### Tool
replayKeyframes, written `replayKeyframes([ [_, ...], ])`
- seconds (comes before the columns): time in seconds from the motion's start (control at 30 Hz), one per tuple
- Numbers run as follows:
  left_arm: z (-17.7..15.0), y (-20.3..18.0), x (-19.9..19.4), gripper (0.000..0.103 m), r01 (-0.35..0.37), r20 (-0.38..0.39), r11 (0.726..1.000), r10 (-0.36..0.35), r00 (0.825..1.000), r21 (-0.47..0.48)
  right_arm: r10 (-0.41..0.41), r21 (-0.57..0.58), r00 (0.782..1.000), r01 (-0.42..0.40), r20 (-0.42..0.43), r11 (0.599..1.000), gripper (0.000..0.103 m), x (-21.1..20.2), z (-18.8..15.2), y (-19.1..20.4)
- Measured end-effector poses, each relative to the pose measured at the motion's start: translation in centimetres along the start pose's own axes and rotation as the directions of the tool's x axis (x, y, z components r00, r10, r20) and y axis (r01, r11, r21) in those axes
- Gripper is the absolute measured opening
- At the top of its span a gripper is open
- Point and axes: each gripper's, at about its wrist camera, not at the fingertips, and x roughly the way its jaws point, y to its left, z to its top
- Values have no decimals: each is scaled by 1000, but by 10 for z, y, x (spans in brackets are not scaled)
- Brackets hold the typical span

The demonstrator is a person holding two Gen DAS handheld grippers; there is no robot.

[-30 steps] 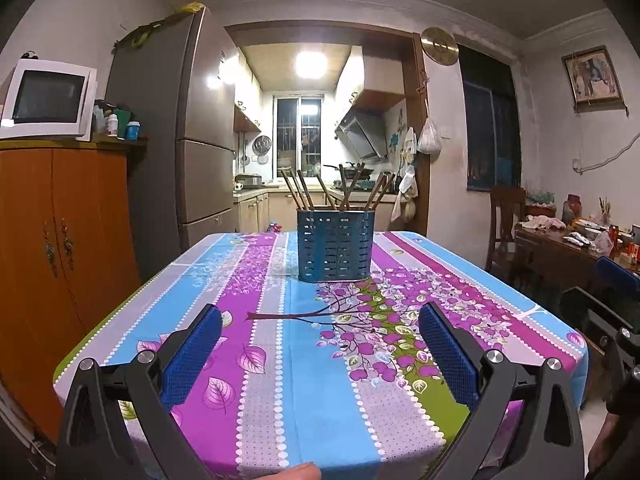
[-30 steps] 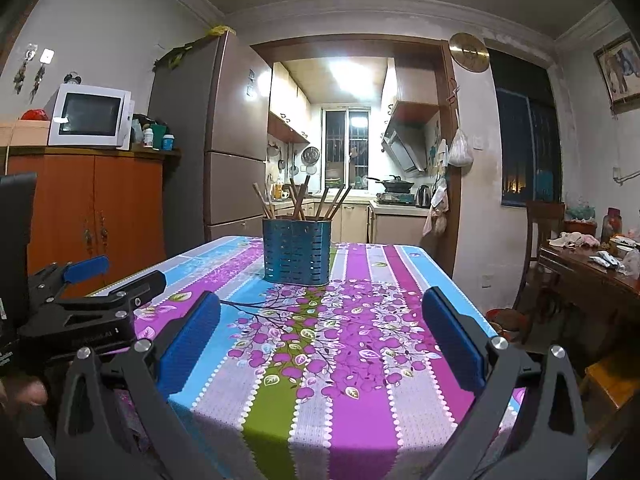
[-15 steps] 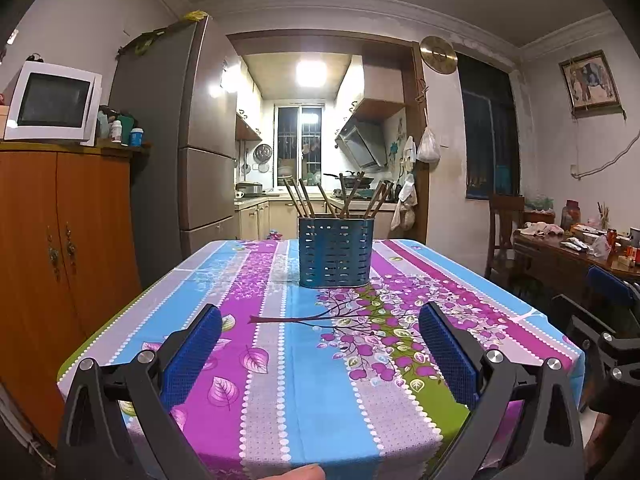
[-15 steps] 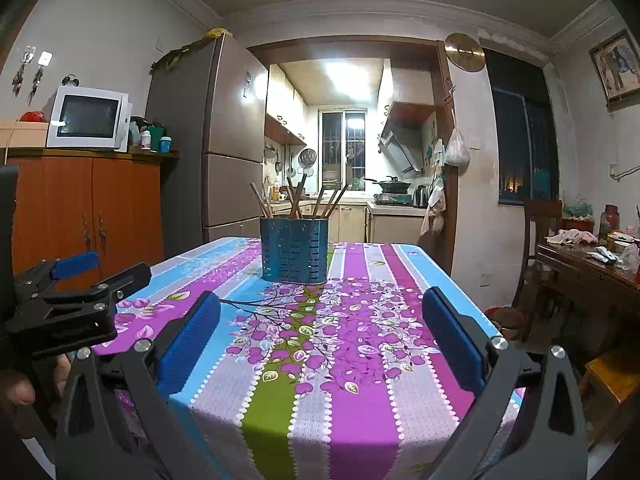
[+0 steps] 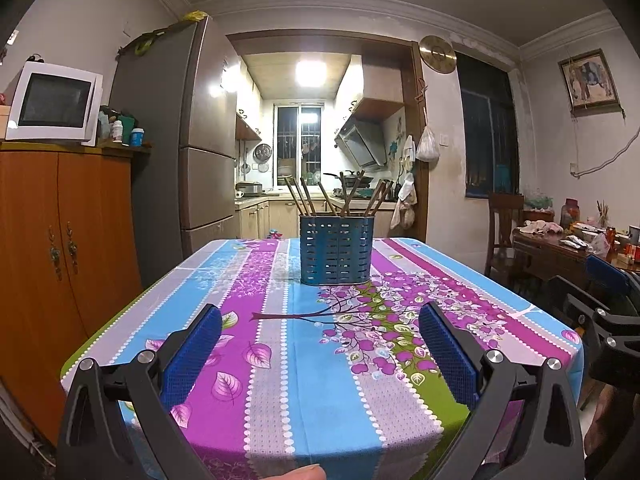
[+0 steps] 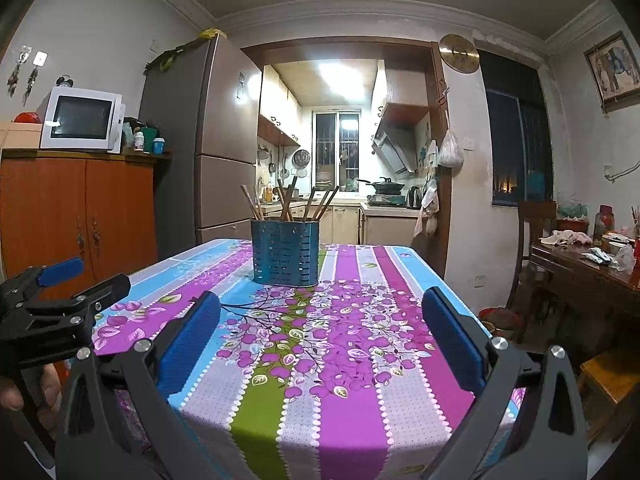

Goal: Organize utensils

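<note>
Over the last second both cameras have sunk and drawn back toward the near edge of the counter (image 5: 280, 412), so the blue slotted utensil holder (image 5: 336, 250) now sits higher in each view, upright near the far edge with its brown chopsticks (image 5: 320, 198) standing inside. The left gripper (image 5: 320, 354) and right gripper (image 6: 320, 340) remain spread wide and empty, well apart from the holder. That suggests the hands are withdrawing with nothing loose left on the cloth.

The tablecloth (image 5: 280, 344) was striped purple, blue, grey and green, with purple blossoms. The slotted holder (image 5: 337, 250) was blue. Its sticks (image 5: 347, 196) looked brown, perhaps wood.
</note>
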Motion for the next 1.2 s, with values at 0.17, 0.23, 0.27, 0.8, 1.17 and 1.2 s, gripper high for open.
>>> replayKeyframes([
  [0.17, -1, 1, -2, 98, -3, -3, 1000, 3, 1000, 1, -2, 3, 1000, 2, -11, 1000, 97, 4, -1, 0],
  [0.23, -1, 2, -5, 98, -2, -2, 1000, 2, 1000, 3, -3, 5, 1000, 3, -14, 1000, 97, 4, -2, -1],
  [0.27, -1, 1, -5, 98, -3, -2, 1000, 3, 1000, 5, -3, 5, 1000, 3, -16, 1000, 97, 5, -2, -1],
  [0.8, -3, 2, 5, 98, -21, -37, 1000, 20, 999, -1, 3, 6, 1000, -3, -31, 1000, 97, 7, -5, -1],
  [1.17, -3, 2, 8, 98, -19, -43, 1000, 19, 999, -2, 2, 3, 999, -1, -34, 1000, 97, 7, -5, 0],
  [1.2, -3, 2, 9, 98, -19, -43, 1000, 19, 999, -2, 2, 5, 999, -2, -36, 1000, 97, 8, -5, 0],
])
